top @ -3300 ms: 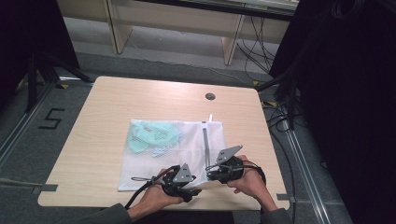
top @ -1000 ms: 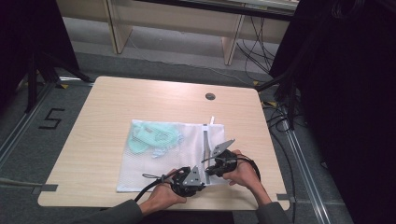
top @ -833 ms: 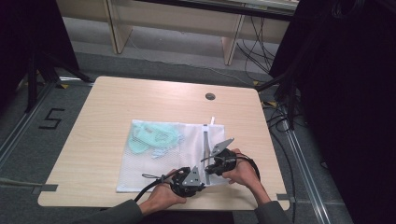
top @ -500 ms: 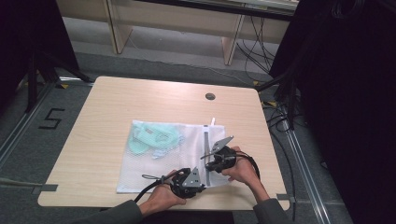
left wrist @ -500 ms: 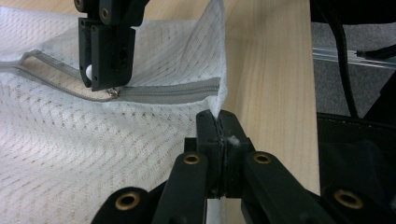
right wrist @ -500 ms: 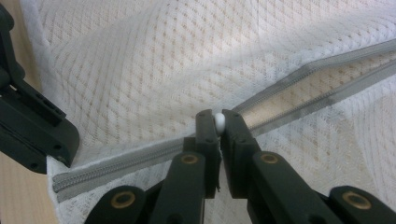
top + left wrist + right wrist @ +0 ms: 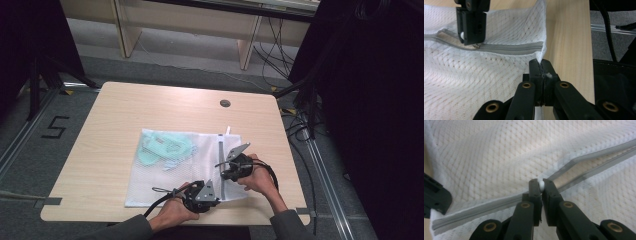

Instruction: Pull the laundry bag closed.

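Observation:
A white mesh bag (image 7: 200,165) lies flat on the wooden table (image 7: 125,115), with pale teal items (image 7: 165,147) inside it. A grey zipper (image 7: 221,152) runs along its right side. My left gripper (image 7: 216,193) is at the bag's near corner, and its jaws (image 7: 541,62) are shut on the mesh beside the zipper's end (image 7: 509,47). My right gripper (image 7: 223,174) is a little farther along the zipper, shut on the white zipper pull (image 7: 541,185). Beyond the pull the zipper (image 7: 584,167) gapes open. Toward the left gripper (image 7: 434,197) it is closed.
A round cable hole (image 7: 225,103) sits near the table's far edge. The table's right edge (image 7: 584,50) runs close beside the bag's corner. Cables (image 7: 300,130) lie on the floor to the right, and a taped number marks the floor (image 7: 55,127) at left.
The right gripper has crept slightly away from the left one along the zipper. The left gripper has held its place on the corner over the last second.

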`<state>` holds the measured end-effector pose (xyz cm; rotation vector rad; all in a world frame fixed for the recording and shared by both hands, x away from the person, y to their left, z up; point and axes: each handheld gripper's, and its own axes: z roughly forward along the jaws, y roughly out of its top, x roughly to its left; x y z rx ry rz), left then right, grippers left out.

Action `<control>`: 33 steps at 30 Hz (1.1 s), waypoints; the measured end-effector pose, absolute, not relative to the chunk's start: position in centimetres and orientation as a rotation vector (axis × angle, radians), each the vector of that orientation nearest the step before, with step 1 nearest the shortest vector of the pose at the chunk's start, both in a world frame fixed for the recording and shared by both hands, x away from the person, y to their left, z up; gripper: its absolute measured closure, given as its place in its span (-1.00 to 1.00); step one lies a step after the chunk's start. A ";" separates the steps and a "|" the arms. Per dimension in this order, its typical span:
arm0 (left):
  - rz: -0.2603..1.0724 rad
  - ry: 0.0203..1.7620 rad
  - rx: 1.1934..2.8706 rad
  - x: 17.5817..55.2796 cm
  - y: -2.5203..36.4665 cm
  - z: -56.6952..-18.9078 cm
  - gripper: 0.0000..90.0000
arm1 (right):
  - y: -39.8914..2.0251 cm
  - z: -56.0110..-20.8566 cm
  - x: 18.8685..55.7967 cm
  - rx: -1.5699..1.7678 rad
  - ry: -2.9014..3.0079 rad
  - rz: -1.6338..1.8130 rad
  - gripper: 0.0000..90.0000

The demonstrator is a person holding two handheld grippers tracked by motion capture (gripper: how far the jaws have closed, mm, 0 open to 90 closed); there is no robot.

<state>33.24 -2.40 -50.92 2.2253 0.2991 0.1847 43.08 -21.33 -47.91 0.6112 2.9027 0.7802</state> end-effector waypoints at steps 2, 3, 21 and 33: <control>0.185 0.304 2.216 33.1 -2.4 -50.9 0.97 | -21.3 -47.8 42.9 0.678 2.904 0.763 0.92; 0.183 0.295 2.213 33.0 -2.5 -50.9 0.97 | -21.3 -47.8 43.0 0.671 2.903 0.770 0.92; 0.143 0.322 2.202 32.9 -2.3 -50.6 0.97 | -21.3 -47.8 44.0 0.625 2.856 0.780 0.92; 0.145 0.301 2.213 32.9 -2.2 -50.5 0.97 | -21.7 -47.7 44.7 0.626 2.833 0.797 0.92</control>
